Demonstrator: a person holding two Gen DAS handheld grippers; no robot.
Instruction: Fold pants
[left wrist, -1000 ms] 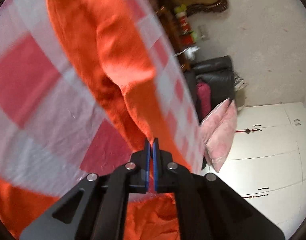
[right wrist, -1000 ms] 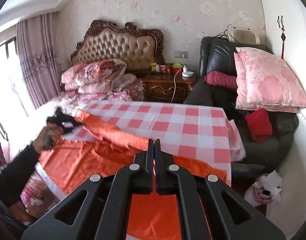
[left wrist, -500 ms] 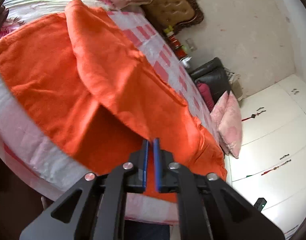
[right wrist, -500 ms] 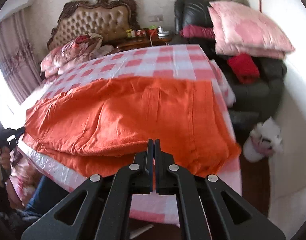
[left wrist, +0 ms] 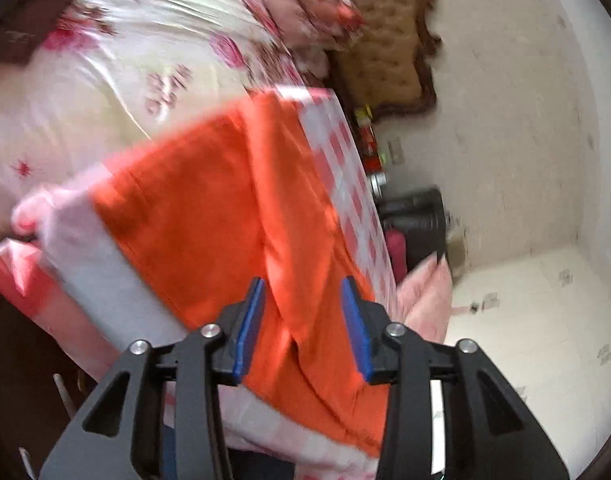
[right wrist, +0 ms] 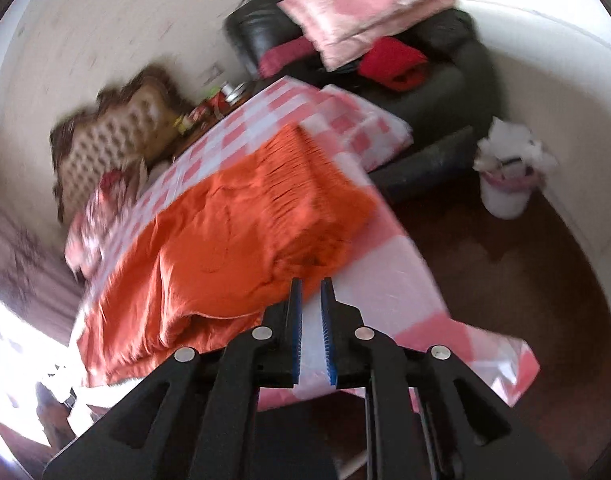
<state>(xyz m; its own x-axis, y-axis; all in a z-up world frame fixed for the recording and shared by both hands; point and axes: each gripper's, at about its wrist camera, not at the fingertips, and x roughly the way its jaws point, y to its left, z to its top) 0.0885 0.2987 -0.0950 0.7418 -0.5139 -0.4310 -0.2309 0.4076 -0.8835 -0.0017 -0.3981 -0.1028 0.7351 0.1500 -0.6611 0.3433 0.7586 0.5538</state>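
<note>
Pants: I see the orange pants (left wrist: 209,208) lying folded over on the checked cloth (right wrist: 265,120); in the right wrist view (right wrist: 241,236) they spread across the near half of the table, with the pleated waistband end toward the armchair side and a doubled edge facing me.
Fold: a top layer lies over the lower one, its loose edge running near my left gripper in the left wrist view; both views are blurred, so I cannot make out finer creases.
Left gripper: my left gripper (left wrist: 303,320) has its blue pads standing well apart, and its jaws have just been opening; orange cloth shows in the gap behind them, but the pads do not press on it.
Right gripper: my right gripper (right wrist: 311,328) shows a narrow gap between its pads, its jaws have just been opening, and nothing is between them; only the pale cloth at the table's edge lies behind, just beside the pants' near edge.
Table covering: pink-and-white checks, hanging over the corner nearest me.
Beyond: black armchair (right wrist: 445,80) with a pink pillow (right wrist: 365,4) and a red item on it; tufted headboard (right wrist: 121,128); white bin (right wrist: 505,192) on the dark floor; floral bedding (left wrist: 117,64) in the left wrist view.
</note>
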